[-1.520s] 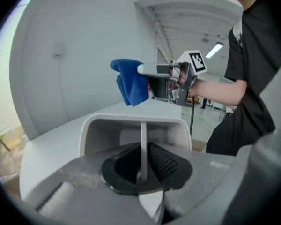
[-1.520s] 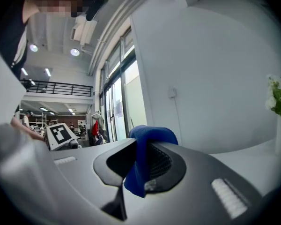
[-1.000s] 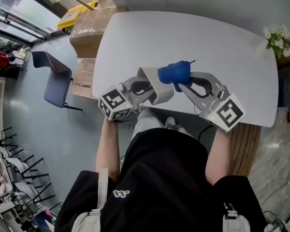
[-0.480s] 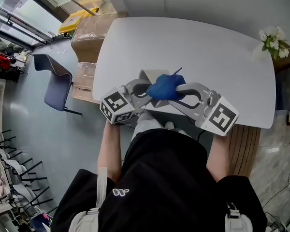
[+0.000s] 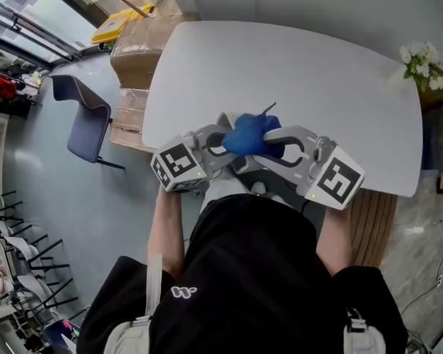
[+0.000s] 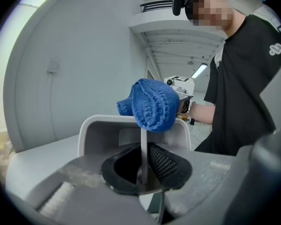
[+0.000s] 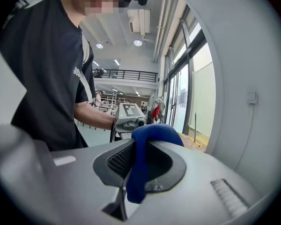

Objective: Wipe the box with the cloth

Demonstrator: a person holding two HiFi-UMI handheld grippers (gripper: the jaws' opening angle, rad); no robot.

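Now my left tongs (image 6: 143, 168) clamp the box (image 6: 91, 135) wall at the table's (image 5: 295, 72) near edge, and my right tongs (image 7: 138, 165) grip the cloth (image 6: 152, 104) atop its rim.

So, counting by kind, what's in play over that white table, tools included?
blue knitted cloth: 1
pale grey plastic box: 1
two-jaw grippers: 2 (left gripper clamped on the box wall, right gripper clamped on the cloth)
Total: 4
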